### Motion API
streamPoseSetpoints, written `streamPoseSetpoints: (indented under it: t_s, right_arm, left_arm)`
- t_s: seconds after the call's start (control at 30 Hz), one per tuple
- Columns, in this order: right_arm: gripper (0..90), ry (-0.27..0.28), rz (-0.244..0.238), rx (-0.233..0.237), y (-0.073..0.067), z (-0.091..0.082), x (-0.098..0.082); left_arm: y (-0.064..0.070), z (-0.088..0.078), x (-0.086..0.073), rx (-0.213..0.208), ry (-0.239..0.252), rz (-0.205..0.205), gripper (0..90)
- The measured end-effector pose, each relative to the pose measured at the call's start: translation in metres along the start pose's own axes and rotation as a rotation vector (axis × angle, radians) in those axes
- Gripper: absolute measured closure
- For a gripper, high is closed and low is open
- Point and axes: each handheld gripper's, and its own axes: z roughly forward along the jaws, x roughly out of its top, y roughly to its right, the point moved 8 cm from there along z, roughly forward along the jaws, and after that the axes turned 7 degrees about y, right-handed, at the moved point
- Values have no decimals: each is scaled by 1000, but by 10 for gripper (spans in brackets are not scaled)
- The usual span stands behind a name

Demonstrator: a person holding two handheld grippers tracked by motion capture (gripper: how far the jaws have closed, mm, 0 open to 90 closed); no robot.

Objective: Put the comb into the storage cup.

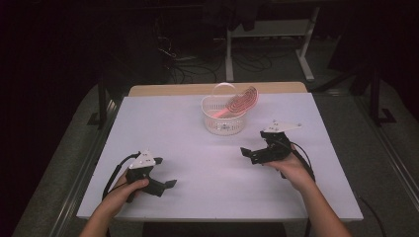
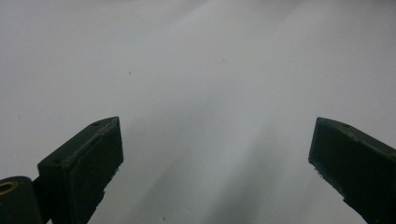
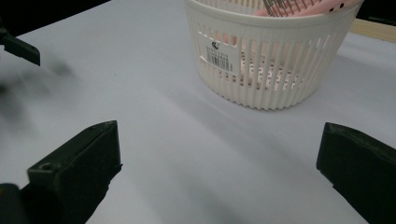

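Observation:
A white slatted basket (image 1: 223,125) stands at the back middle of the white table (image 1: 197,148). A pink hairbrush (image 1: 242,101) leans in it, its head sticking out over the rim. My left gripper (image 1: 167,185) rests low near the front left, held by a hand, jaws wide apart over bare table (image 2: 215,154). My right gripper (image 1: 248,153) sits right of centre, a little in front of the basket, open (image 3: 219,158) and empty. In the right gripper view the basket (image 3: 280,70) is just ahead, with the hairbrush (image 3: 299,7) showing at its top.
A jaw of the other gripper (image 3: 21,49) shows at the far left of the right gripper view. A wooden strip (image 1: 212,89) runs behind the white surface. Beyond it, table legs (image 1: 230,54) and cables lie on a dark floor.

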Motion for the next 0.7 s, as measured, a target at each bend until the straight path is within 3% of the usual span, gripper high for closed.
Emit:
streamPoseSetpoints:
  t_s: [0.7]
  right_arm:
    - [0,-30,-29,1,-7,-28,-35]
  left_arm:
    - [0,0,0,-4,-1,2,31]
